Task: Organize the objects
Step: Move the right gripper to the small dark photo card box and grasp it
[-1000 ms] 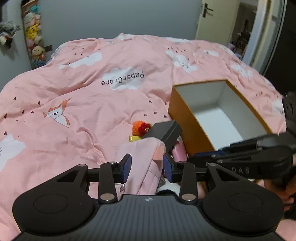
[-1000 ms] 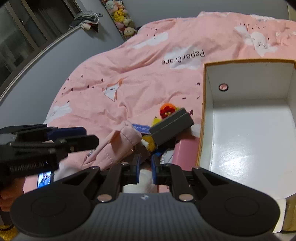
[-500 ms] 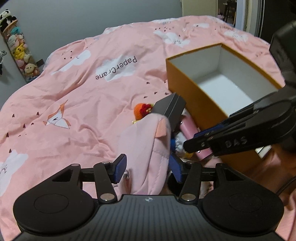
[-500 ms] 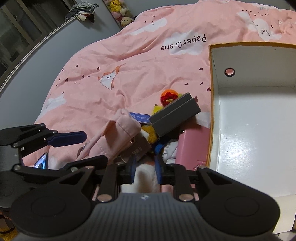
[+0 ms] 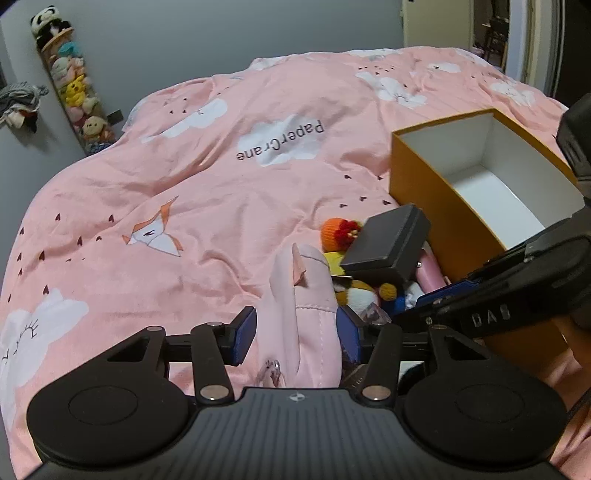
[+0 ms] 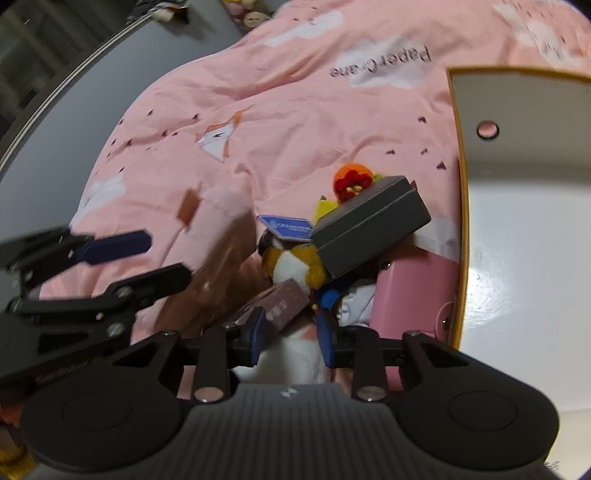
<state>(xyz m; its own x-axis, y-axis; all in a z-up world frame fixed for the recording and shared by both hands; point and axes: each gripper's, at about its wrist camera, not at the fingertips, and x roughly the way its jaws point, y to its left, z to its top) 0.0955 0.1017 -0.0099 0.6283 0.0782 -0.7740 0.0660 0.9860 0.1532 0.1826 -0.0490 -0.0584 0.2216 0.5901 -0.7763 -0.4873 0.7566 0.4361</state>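
A pile of small things lies on the pink bedspread beside an orange box [image 5: 436, 195] with a white inside [image 6: 517, 236]. The pile holds a dark grey case [image 5: 388, 243] [image 6: 369, 229], an orange-and-red crocheted toy [image 5: 338, 230] [image 6: 352, 179], a yellow-brown plush [image 6: 291, 262], a blue card [image 6: 290, 225] and a pink flat case [image 6: 410, 295]. My left gripper [image 5: 295, 332] has its jaws around a pink fabric pouch [image 5: 303, 299], apart from its left pad. My right gripper [image 6: 290, 334] stands over a white plush [image 6: 291, 354], jaws narrowly apart.
The pink bedspread [image 5: 184, 184] with cloud and crane prints covers the bed. A hanging column of plush toys [image 5: 74, 92] is on the grey wall at far left. A door [image 5: 436, 22] stands at the back right.
My left gripper has opened wider around the pink pouch. My right gripper's jaws have parted. Both views have shifted a little; the pouch looks blurred in the right wrist view.
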